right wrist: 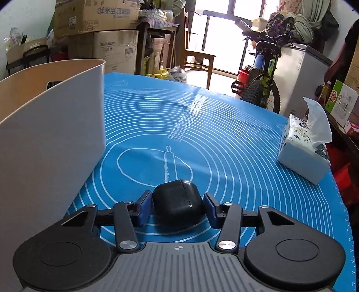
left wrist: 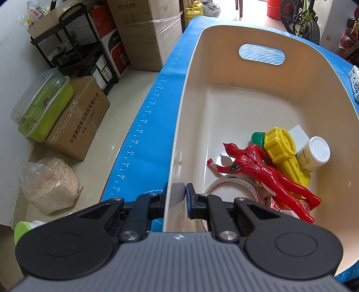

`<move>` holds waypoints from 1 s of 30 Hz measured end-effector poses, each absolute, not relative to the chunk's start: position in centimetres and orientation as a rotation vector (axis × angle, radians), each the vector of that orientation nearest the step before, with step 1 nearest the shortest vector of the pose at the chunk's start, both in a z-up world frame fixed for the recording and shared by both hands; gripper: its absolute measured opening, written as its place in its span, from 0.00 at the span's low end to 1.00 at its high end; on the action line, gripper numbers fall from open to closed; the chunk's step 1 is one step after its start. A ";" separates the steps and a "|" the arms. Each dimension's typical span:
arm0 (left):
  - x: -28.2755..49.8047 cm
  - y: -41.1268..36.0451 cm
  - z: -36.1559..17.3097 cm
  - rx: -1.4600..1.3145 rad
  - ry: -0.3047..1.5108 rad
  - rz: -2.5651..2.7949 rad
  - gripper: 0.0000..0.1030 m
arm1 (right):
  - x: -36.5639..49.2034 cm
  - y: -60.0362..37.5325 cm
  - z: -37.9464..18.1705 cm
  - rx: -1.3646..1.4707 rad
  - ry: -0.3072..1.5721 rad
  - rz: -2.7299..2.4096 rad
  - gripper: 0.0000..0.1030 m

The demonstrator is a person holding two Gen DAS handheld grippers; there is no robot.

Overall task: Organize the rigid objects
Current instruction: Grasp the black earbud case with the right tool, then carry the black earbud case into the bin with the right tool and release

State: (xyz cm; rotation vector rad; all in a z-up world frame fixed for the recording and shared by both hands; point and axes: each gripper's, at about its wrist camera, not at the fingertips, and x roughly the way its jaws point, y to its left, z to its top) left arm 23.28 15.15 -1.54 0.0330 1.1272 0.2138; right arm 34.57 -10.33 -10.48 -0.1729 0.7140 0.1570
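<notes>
- The left claw (left wrist: 177,197) is clamped on the near wall of the cream tub (left wrist: 264,33), one finger outside and one inside the rim.
- The tub stands on the blue mat (right wrist: 202,134) that covers the tabletop; its grey outer wall rises close at the left of the right claw (right wrist: 177,205) and blocks the way on that side.
- In the tub's near right corner lies a heap: one red figure (left wrist: 264,170), one yellow plastic toy (left wrist: 285,152), one green piece (left wrist: 258,139), one white-capped bottle (left wrist: 314,155), one white block (left wrist: 298,133) and one roll of clear tape (left wrist: 233,184). The figure lies on top of the tape and the yellow toy. The rest of the tub floor is bare.
- One black case (right wrist: 178,200), small and rounded, rests on the mat between the right claw's two blue pads (right wrist: 143,207). The pads sit right at its sides; whether they press on it I cannot tell.
- One tissue box (right wrist: 303,152) stands well off to the right on the mat, near its edge, with a tissue sticking up.
- Beyond the tabletop: stacked cardboard boxes (right wrist: 96,18), one bicycle (right wrist: 262,85), one wooden chair (right wrist: 197,56).
</notes>
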 end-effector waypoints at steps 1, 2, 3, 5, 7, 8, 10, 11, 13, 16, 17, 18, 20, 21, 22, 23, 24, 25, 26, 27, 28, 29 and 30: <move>23.3 15.1 -1.5 0.033 1.127 0.214 0.14 | 34.5 -10.4 -10.4 -0.170 0.718 0.156 0.53; 23.3 15.1 -1.5 0.033 1.127 0.214 0.14 | 34.5 -10.3 -10.3 -0.170 0.722 0.154 0.53; 23.3 15.2 -1.5 0.034 1.127 0.214 0.14 | 34.4 -10.3 -10.2 -0.172 0.721 0.150 0.53; 23.3 15.2 -1.5 0.033 1.127 0.214 0.14 | 34.2 -10.3 -9.9 -0.173 0.715 0.147 0.53; 23.3 15.1 -1.6 0.032 1.127 0.214 0.14 | 33.9 -10.3 -9.4 -0.167 0.707 0.148 0.53; 23.3 15.1 -1.6 0.032 1.127 0.214 0.14 | 33.8 -10.3 -9.1 -0.169 0.699 0.148 0.53; 23.3 15.1 -1.5 0.031 1.127 0.214 0.14 | 33.4 -10.3 -8.2 -0.170 0.683 0.149 0.53; 23.3 15.1 -1.5 0.031 1.127 0.213 0.14 | 33.2 -10.3 -7.7 -0.169 0.673 0.151 0.53; 23.3 15.1 -1.5 0.031 1.127 0.213 0.14 | 32.6 -10.4 -6.6 -0.167 0.649 0.153 0.53; 23.3 15.1 -1.6 0.030 1.127 0.213 0.14 | 32.0 -10.6 -4.5 -0.146 0.614 0.155 0.53; 23.3 15.1 -1.6 0.030 1.127 0.213 0.14 | 31.7 -10.6 -3.8 -0.138 0.601 0.157 0.53; 23.3 15.1 -1.6 0.029 1.126 0.214 0.14 | 31.5 -10.6 -3.1 -0.132 0.587 0.160 0.53; 23.3 15.1 -1.6 0.029 1.127 0.213 0.14 | 30.9 -10.3 -1.7 -0.124 0.556 0.167 0.53; 23.3 15.1 -1.6 0.029 1.127 0.213 0.14 | 30.6 -10.1 -1.1 -0.119 0.542 0.172 0.53; 23.3 15.1 -1.6 0.029 1.127 0.213 0.14 | 30.3 -10.0 -0.5 -0.114 0.530 0.177 0.53; 23.3 15.1 -1.6 0.029 1.127 0.213 0.14 | 29.9 -9.7 0.2 -0.110 0.517 0.185 0.53; 23.3 15.1 -1.6 0.030 1.127 0.213 0.14 | 29.6 -9.4 0.9 -0.108 0.502 0.194 0.53; 23.3 15.1 -1.6 0.029 1.127 0.213 0.14 | 29.2 -9.1 1.5 -0.106 0.486 0.203 0.53; 23.3 15.1 -1.6 0.030 1.127 0.213 0.14 | 28.8 -8.7 2.1 -0.104 0.471 0.213 0.53; 23.3 15.1 -1.6 0.030 1.127 0.213 0.14 | 28.5 -8.4 2.6 -0.101 0.459 0.227 0.53; 23.3 15.1 -1.6 0.030 1.127 0.213 0.14 | 28.2 -8.2 3.1 -0.097 0.451 0.242 0.53; 23.3 15.1 -1.6 0.030 1.127 0.213 0.14 | 28.0 -7.8 3.4 -0.095 0.447 0.258 0.53; 23.3 15.1 -1.6 0.030 1.127 0.213 0.14 | 27.6 -7.3 3.7 -0.094 0.446 0.274 0.53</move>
